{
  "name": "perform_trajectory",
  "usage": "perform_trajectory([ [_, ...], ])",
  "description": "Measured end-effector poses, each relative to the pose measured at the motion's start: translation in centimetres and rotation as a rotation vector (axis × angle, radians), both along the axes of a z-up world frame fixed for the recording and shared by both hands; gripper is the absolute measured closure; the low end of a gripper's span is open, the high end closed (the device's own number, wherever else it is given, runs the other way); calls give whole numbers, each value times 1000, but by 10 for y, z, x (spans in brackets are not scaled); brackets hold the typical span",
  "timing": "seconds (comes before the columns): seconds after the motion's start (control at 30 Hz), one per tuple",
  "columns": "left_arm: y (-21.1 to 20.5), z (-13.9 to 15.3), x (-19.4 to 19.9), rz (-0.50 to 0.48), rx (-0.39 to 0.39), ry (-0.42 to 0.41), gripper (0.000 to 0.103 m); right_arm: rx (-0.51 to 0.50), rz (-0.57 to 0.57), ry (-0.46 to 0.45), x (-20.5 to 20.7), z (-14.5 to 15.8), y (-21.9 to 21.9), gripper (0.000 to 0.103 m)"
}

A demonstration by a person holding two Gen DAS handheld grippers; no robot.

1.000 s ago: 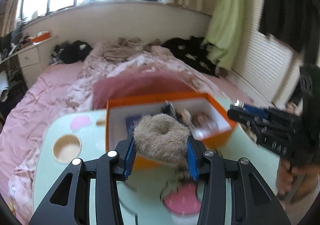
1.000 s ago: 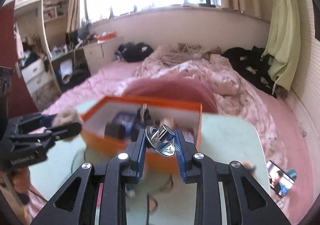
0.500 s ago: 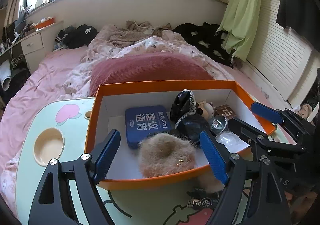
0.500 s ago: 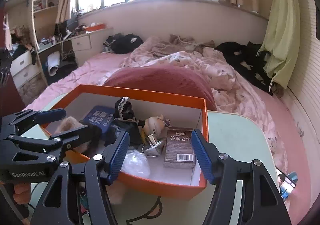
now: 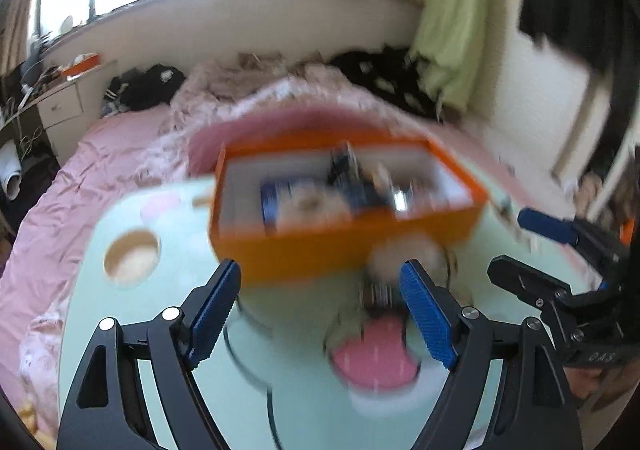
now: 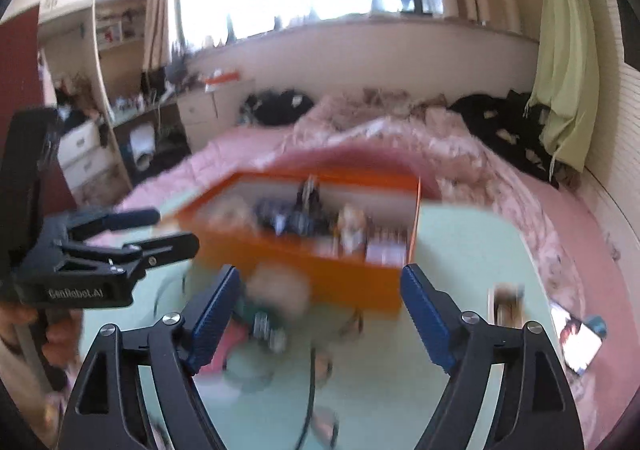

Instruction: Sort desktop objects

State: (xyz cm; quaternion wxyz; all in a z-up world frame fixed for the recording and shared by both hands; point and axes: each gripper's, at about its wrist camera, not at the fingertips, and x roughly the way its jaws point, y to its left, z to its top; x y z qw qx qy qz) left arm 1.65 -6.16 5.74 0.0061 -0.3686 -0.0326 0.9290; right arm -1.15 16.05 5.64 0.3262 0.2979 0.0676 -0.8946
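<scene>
Two grippers are seen over a pale green table [image 5: 168, 330], and every place here is given relative to the orange box [image 5: 344, 246] that stands toward the table's far side. In the left wrist view, a round tan recess [image 5: 130, 256] in the tabletop is found to the left of the box. The left gripper [image 5: 320, 310] is held in front of the box, its blue pads spread wide with nothing between them but the box's front wall and bare tabletop. Inside the box a blue tin [image 5: 276, 198], a pale fluffy item [image 5: 316, 206] and dark things are made out, though all are smeared by motion blur. A second fluffy ball [image 5: 404, 254] is seen just in front of the box's right front corner, with a small dark object [image 5: 376, 296] nearer the camera and a pink printed patch [image 5: 376, 362] nearer still. To the right of the box the right gripper [image 5: 532, 246] is seen. In the right wrist view the left gripper [image 6: 160, 230] is shown at the box's left end, a hand [image 6: 24, 330] being glimpsed on its handle. The right gripper's jaws are opening, and nothing is gripped between them. A phone [image 6: 576, 342] is seen lying well to the right of the box, near the table's edge. Behind the box a pink bed [image 6: 400, 138] is spread.
</scene>
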Motion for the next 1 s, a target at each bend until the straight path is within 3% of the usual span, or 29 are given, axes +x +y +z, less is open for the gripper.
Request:
perform_trajectory([
  [0.17, 7, -37, 16, -28, 12, -100, 21, 42, -18, -54, 26, -42, 7, 21],
  [0.3, 19, -48, 15, -35, -25, -98, 18, 87, -61, 42, 40, -56, 7, 16],
  [0.33, 21, -49, 14, -45, -20, -98, 14, 74, -74, 53, 41, -58, 9, 15],
  [0.37, 22, -50, 14, -48, -20, -99, 2, 54, -78, 62, 43, -60, 12, 13],
  [1.0, 26, -53, 16, -45, -16, -90, 0, 38, -60, 78, 42, -61, 20, 7],
])
